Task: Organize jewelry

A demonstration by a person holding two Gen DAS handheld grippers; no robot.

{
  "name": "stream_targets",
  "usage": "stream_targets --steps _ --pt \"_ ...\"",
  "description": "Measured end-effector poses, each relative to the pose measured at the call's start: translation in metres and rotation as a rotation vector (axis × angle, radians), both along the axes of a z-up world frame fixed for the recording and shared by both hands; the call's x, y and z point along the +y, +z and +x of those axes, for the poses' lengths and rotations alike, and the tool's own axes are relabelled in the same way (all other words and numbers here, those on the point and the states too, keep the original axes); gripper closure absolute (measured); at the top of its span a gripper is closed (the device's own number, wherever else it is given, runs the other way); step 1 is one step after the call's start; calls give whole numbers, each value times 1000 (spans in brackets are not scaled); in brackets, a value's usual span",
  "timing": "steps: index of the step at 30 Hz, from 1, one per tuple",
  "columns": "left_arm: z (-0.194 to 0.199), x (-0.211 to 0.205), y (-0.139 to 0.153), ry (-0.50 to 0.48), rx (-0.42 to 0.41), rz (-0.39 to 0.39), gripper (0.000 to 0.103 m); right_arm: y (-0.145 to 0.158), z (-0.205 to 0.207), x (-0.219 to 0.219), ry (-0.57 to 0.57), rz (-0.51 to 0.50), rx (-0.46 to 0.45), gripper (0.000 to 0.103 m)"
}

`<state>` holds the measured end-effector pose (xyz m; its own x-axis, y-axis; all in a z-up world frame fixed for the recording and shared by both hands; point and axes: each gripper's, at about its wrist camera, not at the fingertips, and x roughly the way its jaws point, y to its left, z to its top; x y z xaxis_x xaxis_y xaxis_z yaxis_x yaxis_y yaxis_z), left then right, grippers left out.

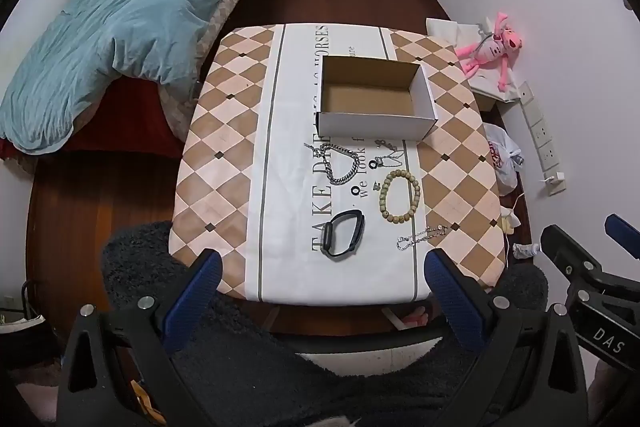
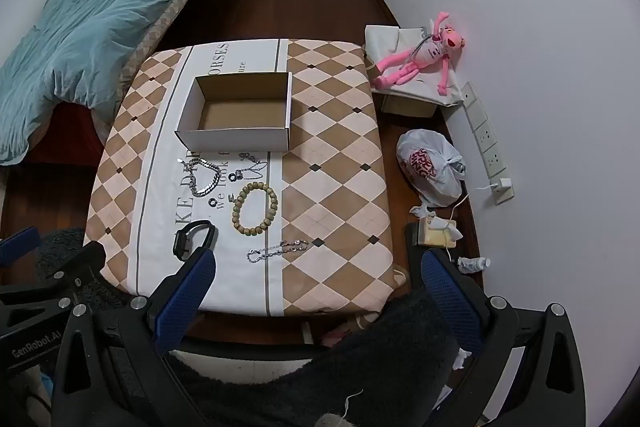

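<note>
An open, empty cardboard box (image 1: 376, 99) (image 2: 240, 115) stands mid-table. In front of it lie a thick silver chain (image 1: 344, 163) (image 2: 205, 175), a thin necklace (image 1: 390, 155) (image 2: 252, 165), small black rings (image 1: 355, 191) (image 2: 213, 203), a wooden bead bracelet (image 1: 400, 197) (image 2: 255, 203), a black smartwatch (image 1: 342, 235) (image 2: 192, 239) and a thin silver bracelet (image 1: 422, 237) (image 2: 278, 250). My left gripper (image 1: 322, 269) is open and empty above the table's near edge. My right gripper (image 2: 316, 267) is open and empty, to the right of the left one.
The table wears a checked cloth (image 1: 224, 147) (image 2: 340, 187). A bed with a blue duvet (image 1: 120, 27) is at the left. A pink plush toy (image 2: 424, 55), a plastic bag (image 2: 432, 167) and a power strip (image 2: 486, 143) lie along the right wall.
</note>
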<state>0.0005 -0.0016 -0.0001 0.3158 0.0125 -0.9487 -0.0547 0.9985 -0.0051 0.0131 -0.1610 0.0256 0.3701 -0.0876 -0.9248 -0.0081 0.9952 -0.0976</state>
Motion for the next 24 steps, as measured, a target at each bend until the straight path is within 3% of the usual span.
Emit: stream_targets --steps 24 --pt "1 2 13 -1 -32 3 0 2 0 -5 -14 17 -9 0"
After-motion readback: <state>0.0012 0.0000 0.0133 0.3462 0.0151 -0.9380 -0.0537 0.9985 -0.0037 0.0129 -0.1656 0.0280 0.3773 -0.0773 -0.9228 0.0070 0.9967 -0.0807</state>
